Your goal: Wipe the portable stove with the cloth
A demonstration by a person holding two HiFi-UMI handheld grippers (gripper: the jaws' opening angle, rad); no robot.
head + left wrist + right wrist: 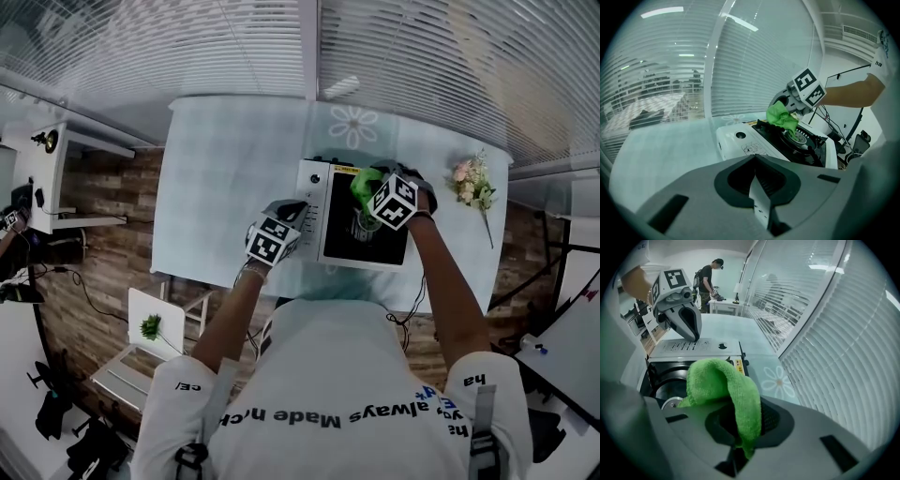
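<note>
One portable stove (312, 225), one cloth (359, 184) and two grippers are counted. The stove is set on the bench (216, 187), towards its near edge, and one burner (800, 136) and one control knob (739, 135) are seen on it. The green cloth is gripped by the right gripper (368, 194), whose fingers are closed on a fold of it. The cloth hangs down to the black cooking top at the burner. The left gripper (292, 214) is placed at the white side panel of the stove. Its fingers are drawn together, with only a thin pale sliver between them, and what that sliver is cannot be determined. The tips of those fingers are shown resting on the panel only in the right gripper view. One sprig of flowers (474, 184) lying on the bench to the right of the stove, and one white chair (131, 361) below the bench's left corner, are shown only in the head view. One flower decal (776, 383) is printed on the bench beyond the stove. One person (707, 283) standing at a far desk is shown only in the right gripper view. Slatted blinds (422, 56) are fitted along the far edge of the bench. In the head view part of the cooking top is covered by the right gripper's marker cube. In the right gripper view much of the burner is covered by the cloth.
</note>
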